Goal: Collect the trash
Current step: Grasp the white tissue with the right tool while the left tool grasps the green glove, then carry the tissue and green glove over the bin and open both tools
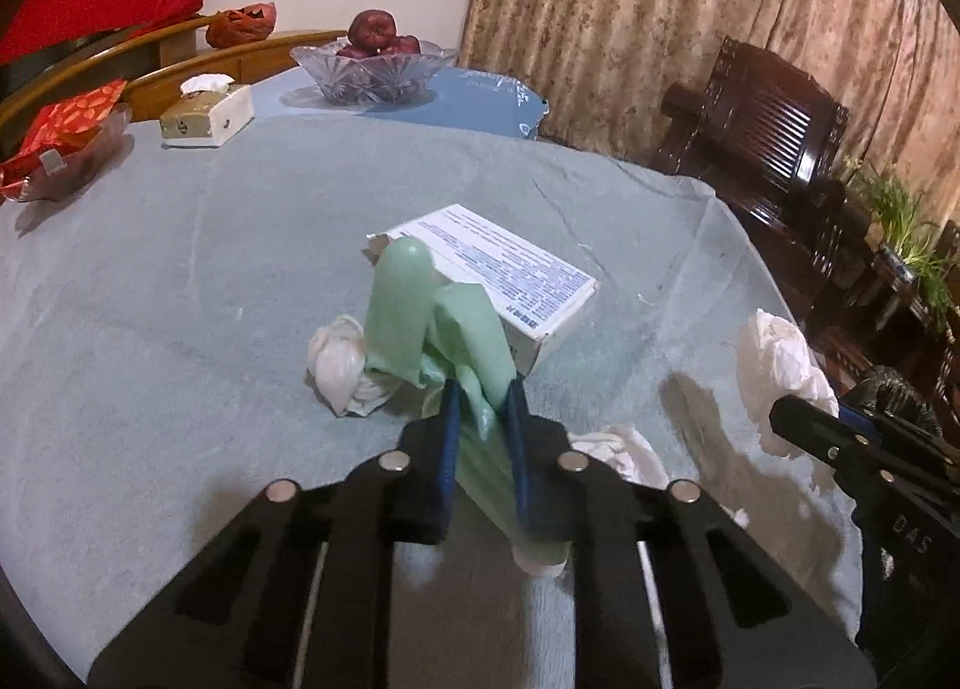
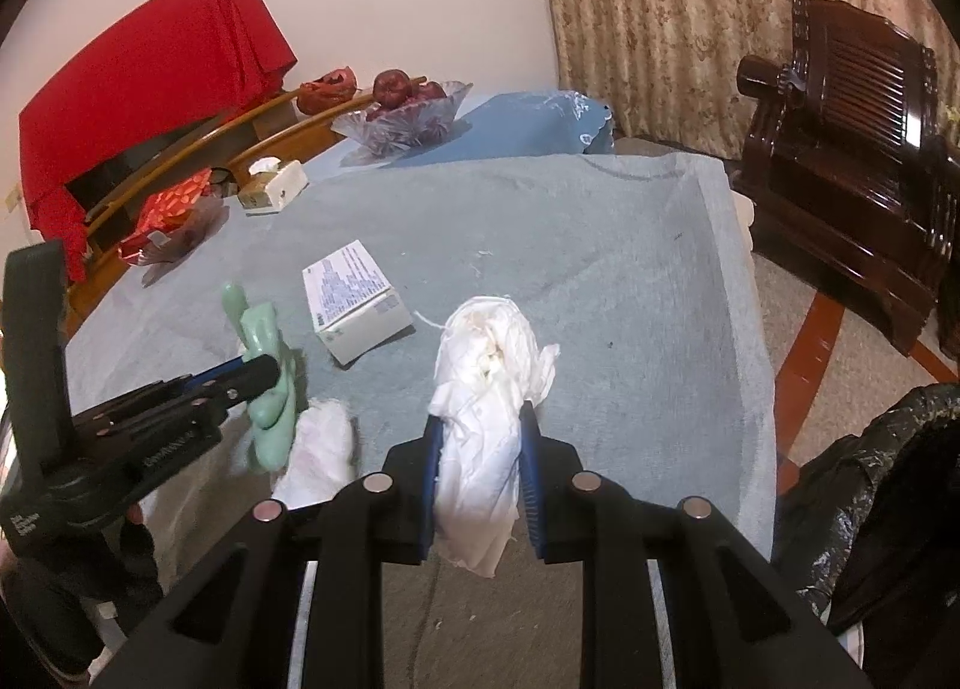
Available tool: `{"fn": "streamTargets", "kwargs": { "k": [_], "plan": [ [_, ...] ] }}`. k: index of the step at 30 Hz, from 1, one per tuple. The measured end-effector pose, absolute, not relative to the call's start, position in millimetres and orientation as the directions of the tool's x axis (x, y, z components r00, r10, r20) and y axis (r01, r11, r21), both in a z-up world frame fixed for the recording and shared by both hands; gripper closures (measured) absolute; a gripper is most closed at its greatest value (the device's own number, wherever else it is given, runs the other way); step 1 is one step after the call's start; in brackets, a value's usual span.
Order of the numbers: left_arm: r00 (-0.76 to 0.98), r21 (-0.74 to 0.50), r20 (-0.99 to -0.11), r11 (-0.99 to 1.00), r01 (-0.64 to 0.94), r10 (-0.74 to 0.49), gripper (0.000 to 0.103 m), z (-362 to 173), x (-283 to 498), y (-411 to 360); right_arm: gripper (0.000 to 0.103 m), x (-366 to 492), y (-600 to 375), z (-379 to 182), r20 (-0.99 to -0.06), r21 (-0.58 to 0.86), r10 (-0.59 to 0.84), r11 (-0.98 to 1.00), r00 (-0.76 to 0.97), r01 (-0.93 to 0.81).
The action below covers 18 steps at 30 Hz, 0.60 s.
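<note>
Grey tablecloth, printed box (text unreadable), left claw pinching green tube

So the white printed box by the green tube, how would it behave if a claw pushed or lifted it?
The white box lies flat on a broad face, so it should slide on the cloth rather than tip or roll. One end flap looks torn open, suggesting thin cardboard, probably light and easily crushed by a hard squeeze.

Matt grey-blue cloth on the table, glossy cut-glass bowl, crumpled white tissue paper, printed cardboard box.
</note>
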<state>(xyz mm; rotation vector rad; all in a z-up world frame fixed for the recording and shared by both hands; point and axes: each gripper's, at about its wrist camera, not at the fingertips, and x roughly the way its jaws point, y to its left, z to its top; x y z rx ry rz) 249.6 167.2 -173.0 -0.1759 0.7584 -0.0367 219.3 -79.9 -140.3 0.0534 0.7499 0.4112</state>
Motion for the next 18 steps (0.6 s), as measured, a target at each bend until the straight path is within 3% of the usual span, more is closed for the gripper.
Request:
{"fn": "streamTargets", "kwargs": {
  "k": [18],
  "plan": [
    [0.808,-0.178,-0.575,0.983,0.031,-0.13,0.092,-109.1,205.8,160.1,0.08,191.1,-88.1,-97.8,-0.582,0.185,0.402,0.912,0.707,-0.366]
  ]
}}
